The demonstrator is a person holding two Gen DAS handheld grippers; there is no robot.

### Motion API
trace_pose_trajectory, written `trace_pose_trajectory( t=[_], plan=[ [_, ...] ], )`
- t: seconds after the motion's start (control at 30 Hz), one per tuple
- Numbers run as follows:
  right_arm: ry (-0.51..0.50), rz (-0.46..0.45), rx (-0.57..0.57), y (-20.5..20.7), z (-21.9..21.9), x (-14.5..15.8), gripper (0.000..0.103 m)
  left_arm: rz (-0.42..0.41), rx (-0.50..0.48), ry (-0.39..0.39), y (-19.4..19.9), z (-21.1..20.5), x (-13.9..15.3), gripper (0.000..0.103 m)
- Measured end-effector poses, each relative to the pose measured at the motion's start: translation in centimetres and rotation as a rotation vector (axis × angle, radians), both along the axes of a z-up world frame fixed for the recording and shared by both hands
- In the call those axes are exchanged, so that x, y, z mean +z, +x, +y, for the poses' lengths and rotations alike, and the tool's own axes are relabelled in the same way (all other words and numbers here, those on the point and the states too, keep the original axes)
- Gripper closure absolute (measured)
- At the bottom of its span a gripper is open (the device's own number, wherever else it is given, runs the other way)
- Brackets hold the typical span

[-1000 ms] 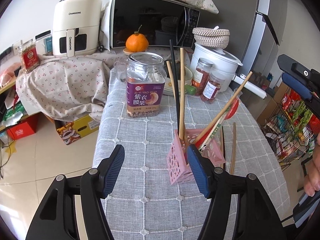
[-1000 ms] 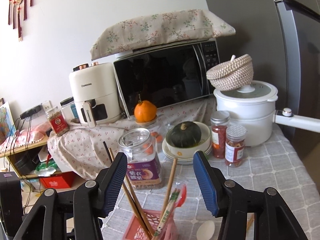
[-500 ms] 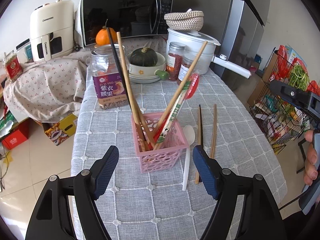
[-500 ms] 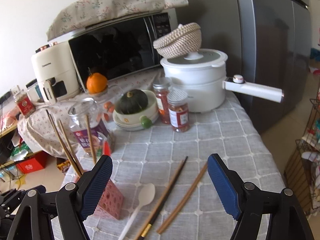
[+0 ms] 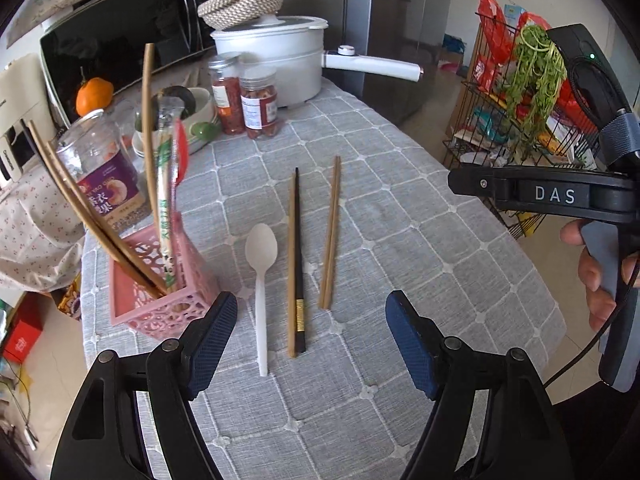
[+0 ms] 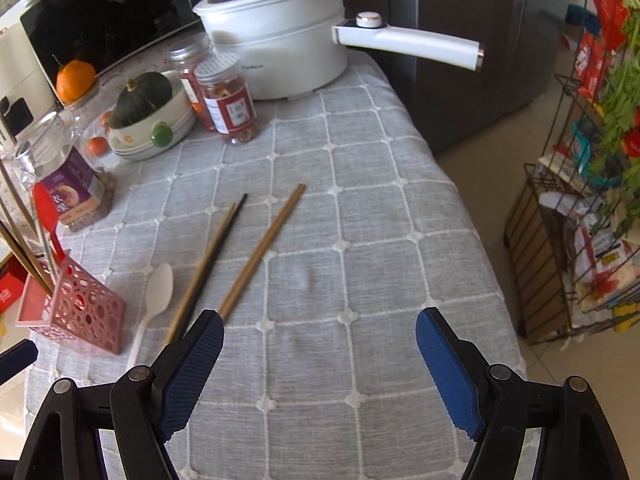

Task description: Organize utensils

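Note:
A pink lattice holder (image 5: 160, 300) stands at the left of the grey tablecloth, with several chopsticks and a red-topped wrapped utensil (image 5: 170, 184) upright in it. Loose on the cloth to its right lie a white spoon (image 5: 261, 276), a dark and wooden chopstick pair (image 5: 297, 260) and a bamboo pair (image 5: 330, 232). My left gripper (image 5: 310, 332) is open and empty above their near ends. My right gripper (image 6: 320, 344) is open and empty over bare cloth, right of the bamboo pair (image 6: 262, 252), the dark pair (image 6: 208, 260), the spoon (image 6: 154, 300) and the holder (image 6: 76, 308).
At the back stand a white pot (image 5: 276, 56) with a long handle, two spice jars (image 6: 228, 100), a bowl with a green squash (image 6: 148, 116), a purple-labelled glass jar (image 5: 106, 176) and a microwave. A wire rack (image 6: 580, 216) with greens stands on the floor to the right.
Both grippers have swung right and tilted down toward the table. The holder has slid to the left of both views and the loose utensils are now centred under the left gripper.

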State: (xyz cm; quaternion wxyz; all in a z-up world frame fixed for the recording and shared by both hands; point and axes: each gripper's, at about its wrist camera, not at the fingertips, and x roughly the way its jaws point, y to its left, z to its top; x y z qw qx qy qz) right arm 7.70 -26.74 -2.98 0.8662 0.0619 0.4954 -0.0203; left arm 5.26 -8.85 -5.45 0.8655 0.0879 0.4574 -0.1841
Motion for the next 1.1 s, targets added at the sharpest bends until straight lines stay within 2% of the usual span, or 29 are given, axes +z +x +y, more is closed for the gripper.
trace_pose_trajectory(
  t=[0.1,0.17,0.27,0.47,0.6,0.73,0.9,1.1],
  plan=[
    [0.002,0.021,-0.031,0.3,-1.7,-0.5,0.02,0.043,-0.016,0.0,1.8,-2.2,-0.9,0.027],
    [-0.004,0.033,-0.055,0.4,-3.0,-1.0,0.02,0.071,-0.014,0.014,3.5,-3.6,-1.6,0.044],
    [-0.016,0.057,-0.093,0.6,-4.6,-1.9,0.02,0.137,0.003,0.006,6.6,-4.9,-3.0,0.063],
    [-0.003,0.098,-0.134,1.3,-6.3,-3.0,0.02,0.162,0.108,0.076,12.9,-5.9,-6.1,0.088],
    [0.051,0.107,-0.152,1.6,-6.9,-3.2,0.02,0.167,0.162,0.098,16.1,-5.7,-7.1,0.094],
    [0.048,0.117,-0.145,1.8,-6.8,-3.5,0.02,0.199,0.204,0.108,18.3,-5.4,-8.4,0.097],
    [0.071,0.127,-0.143,2.0,-7.0,-3.8,0.02,0.239,0.24,0.122,19.6,-4.9,-9.7,0.098],
    [0.062,0.123,-0.121,2.0,-6.5,-3.7,0.02,0.245,0.258,0.115,19.9,-4.2,-10.0,0.098]
  ],
)
